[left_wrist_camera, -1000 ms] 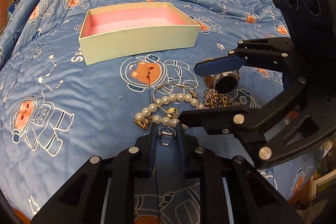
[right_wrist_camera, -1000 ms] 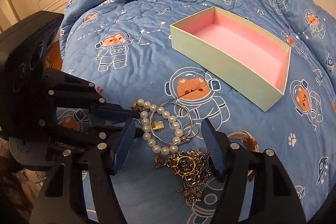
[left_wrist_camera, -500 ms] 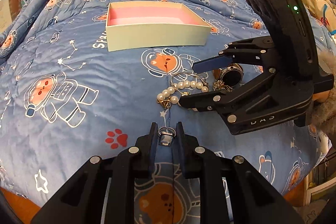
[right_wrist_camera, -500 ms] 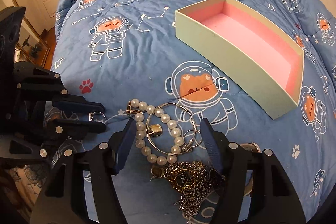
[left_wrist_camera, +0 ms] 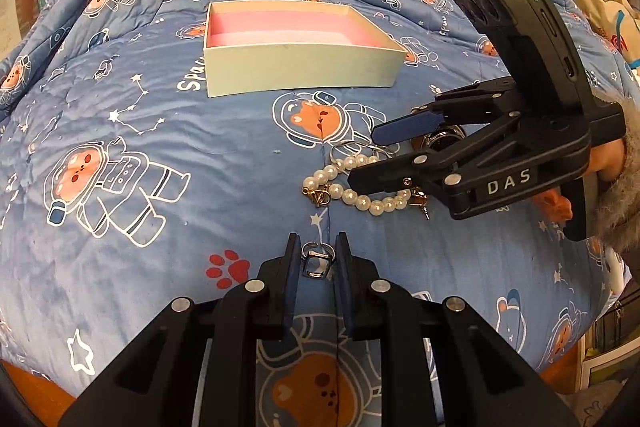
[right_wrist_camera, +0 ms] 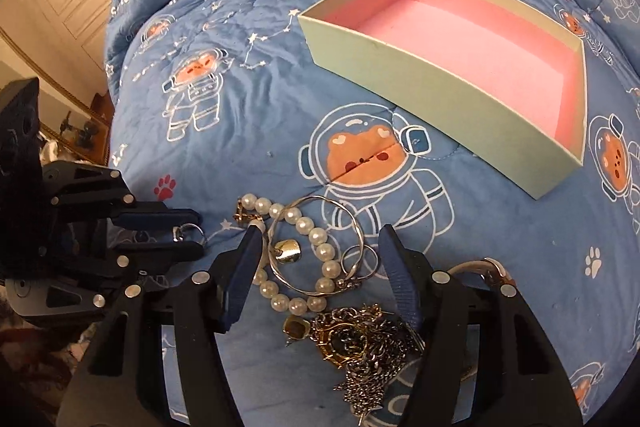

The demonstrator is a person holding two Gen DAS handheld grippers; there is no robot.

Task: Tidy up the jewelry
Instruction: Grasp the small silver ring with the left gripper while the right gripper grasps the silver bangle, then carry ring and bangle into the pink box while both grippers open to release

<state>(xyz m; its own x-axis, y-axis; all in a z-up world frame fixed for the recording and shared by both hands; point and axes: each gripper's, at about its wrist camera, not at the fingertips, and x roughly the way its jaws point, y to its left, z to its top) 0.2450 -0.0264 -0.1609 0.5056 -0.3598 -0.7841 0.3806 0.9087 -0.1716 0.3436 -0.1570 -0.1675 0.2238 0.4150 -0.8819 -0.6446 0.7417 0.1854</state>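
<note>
On my left, the left claw [left_wrist_camera: 316, 253] is pinched narrow on a small silver ring [left_wrist_camera: 316, 263], which sits held between its tips just above the blue bed quilt [left_wrist_camera: 140, 131], near a red paw print, so I judge the step in hand to be carrying this first piece off the pile. Further up and toward the middle, the pale green box [left_wrist_camera: 300, 67] with its pink lining rests on the quilt well apart from the ring, and I see nothing in it yet. Moving right, the pearl bracelet [right_wrist_camera: 316, 239] lies looped on the quilt with a thin silver bangle [right_wrist_camera: 320, 247] across it and a small gold charm [right_wrist_camera: 289, 250] inside the loop; just below them is a tangle of gold and silver chains [right_wrist_camera: 360, 343], and a watch [left_wrist_camera: 444, 141] is partly hidden beside it. My right claw [right_wrist_camera: 320, 247] stands wide over this pile, one finger to each side of the pearls, gripping nothing. Next, I think, the left needs to travel up to the box and release the ring over the pink floor, while the right has to lower and close on one piece only; the bangle and pearls overlap, so it could drag both
</note>
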